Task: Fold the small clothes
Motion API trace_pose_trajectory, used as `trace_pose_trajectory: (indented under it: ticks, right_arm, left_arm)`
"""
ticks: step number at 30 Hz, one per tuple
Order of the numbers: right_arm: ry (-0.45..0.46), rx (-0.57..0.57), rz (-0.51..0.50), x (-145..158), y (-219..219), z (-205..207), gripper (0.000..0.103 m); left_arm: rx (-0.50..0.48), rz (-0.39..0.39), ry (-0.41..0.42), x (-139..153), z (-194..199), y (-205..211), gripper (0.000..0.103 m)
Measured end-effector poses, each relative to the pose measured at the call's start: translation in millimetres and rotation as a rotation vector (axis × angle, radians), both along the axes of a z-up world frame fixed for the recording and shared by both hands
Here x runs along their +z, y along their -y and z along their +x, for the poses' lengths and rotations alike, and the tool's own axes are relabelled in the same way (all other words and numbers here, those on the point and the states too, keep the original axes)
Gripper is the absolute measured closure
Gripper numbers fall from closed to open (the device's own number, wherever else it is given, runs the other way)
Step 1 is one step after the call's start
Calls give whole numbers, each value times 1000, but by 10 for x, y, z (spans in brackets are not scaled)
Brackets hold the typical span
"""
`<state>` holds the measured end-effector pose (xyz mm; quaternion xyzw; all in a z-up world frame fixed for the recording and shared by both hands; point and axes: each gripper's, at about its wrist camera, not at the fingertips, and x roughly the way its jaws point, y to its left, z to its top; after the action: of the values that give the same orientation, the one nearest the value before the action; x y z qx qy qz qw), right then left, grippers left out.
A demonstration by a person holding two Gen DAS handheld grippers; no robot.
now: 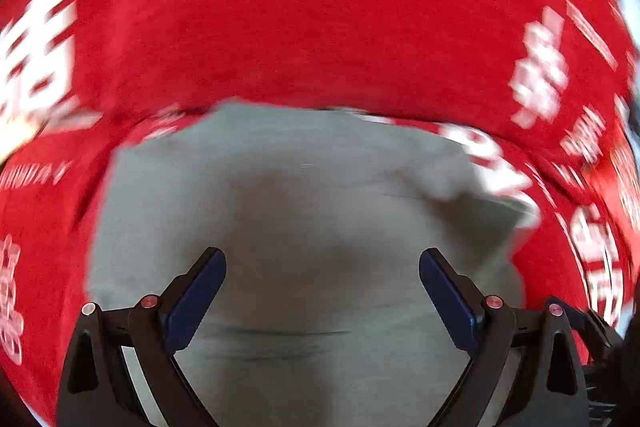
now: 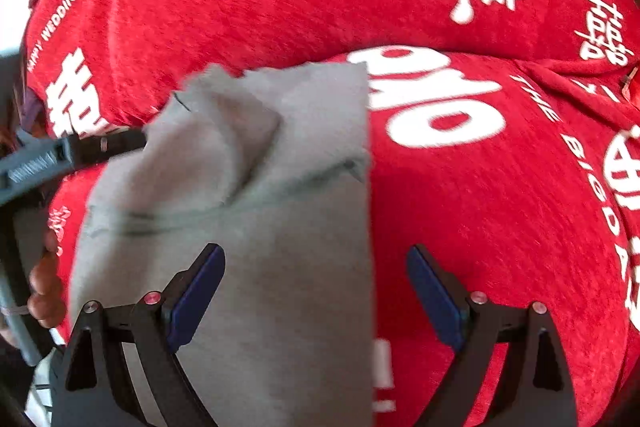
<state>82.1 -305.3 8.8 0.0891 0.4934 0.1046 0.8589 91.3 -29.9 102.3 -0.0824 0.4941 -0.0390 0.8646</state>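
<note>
A small grey garment (image 1: 304,211) lies on a red cloth with white print (image 1: 320,7). My left gripper (image 1: 322,267) is open and empty, with its fingers spread just above the middle of the garment. In the right wrist view the grey garment (image 2: 256,227) has a straight right edge and a rumpled fold at its upper left. My right gripper (image 2: 316,263) is open and empty, straddling that right edge, with its left finger over the garment and its right finger over the red cloth (image 2: 500,207). The left gripper's body (image 2: 52,159) reaches the garment's upper left.
The red printed cloth covers the whole surface in both views. A hand (image 2: 44,279) shows at the left edge of the right wrist view. A white strip of the room shows at the far corners.
</note>
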Motion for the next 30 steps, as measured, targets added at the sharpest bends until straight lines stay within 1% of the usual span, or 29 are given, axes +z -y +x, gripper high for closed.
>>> trace_pose_trajectory:
  ticks: [2,4,5,6,8,9,10,11,13,14,15,16,17,19,20,22,23,24,26,27,28,29,30]
  right_arm:
    - [26,13,-11,69,-128,76,9]
    - [49,49,-44,86,-303,233,9]
    - [37,77,-70,28,-415,376,9]
    - [16,80,-96,-37,-473,477,9]
    - [-38,68,-157,-216,-550,680,9]
    - [-46,59,-189,-263,-548,716,9]
    - [-46,40,-238,-294,-520,732,9]
    - [-46,9,-268,-297,-440,723,9]
    - [-66,-41,-226,-283,-198,667,9]
    - [-86,-82,-222,-272,-31,631,9]
    - [-95,-140,-276,-249,130,588,9]
    - [-87,-181,-318,-202,268,538,9]
    - [-74,-200,-325,-150,360,507,9]
    - [-53,-234,-306,-13,469,460,9]
    - [-41,-235,-286,56,451,462,9]
    - [-20,-189,-257,174,243,503,9]
    - [-13,-126,-248,228,12,548,9]
    - [-7,-76,-241,260,-165,575,9]
    - [-2,37,-235,252,-618,630,9]
    - [-14,72,-239,214,-775,655,9]
    - [-33,99,-252,160,-918,687,9]
    - [-56,118,-280,66,-1042,726,10]
    - [-74,120,-307,-8,-1087,749,10]
  left_arm:
    - [112,-35,-26,-96,-21,-363,6]
    - [178,-33,-65,-247,10,-543,6]
    - [188,-21,-88,-328,38,-571,6]
    - [195,3,-121,-434,65,-599,6]
    - [204,47,-180,-620,60,-661,6]
    - [201,89,-207,-711,43,-688,5]
    - [184,103,-180,-713,-14,-728,1]
    - [172,93,-169,-714,-70,-787,1]
    - [173,51,-170,-694,-173,-927,1]
    - [178,50,-163,-664,-212,-975,1]
    - [188,75,-148,-611,-253,-1012,1]
    - [202,115,-124,-546,-287,-1030,1]
    - [201,132,-100,-486,-303,-1030,1]
    - [192,125,-77,-409,-285,-993,1]
    - [188,118,-71,-387,-280,-946,1]
    - [151,97,-54,-338,-248,-703,1]
    - [124,96,-49,-311,-249,-594,1]
    - [75,111,-38,-310,-251,-396,1]
    - [8,144,-31,-339,-269,-179,1]
    - [-21,171,-45,-406,-266,-84,1]
    - [-17,210,-63,-478,-236,-77,2]
    - [-8,246,-98,-589,-222,-120,2]
    - [-6,215,-126,-673,-240,-223,0]
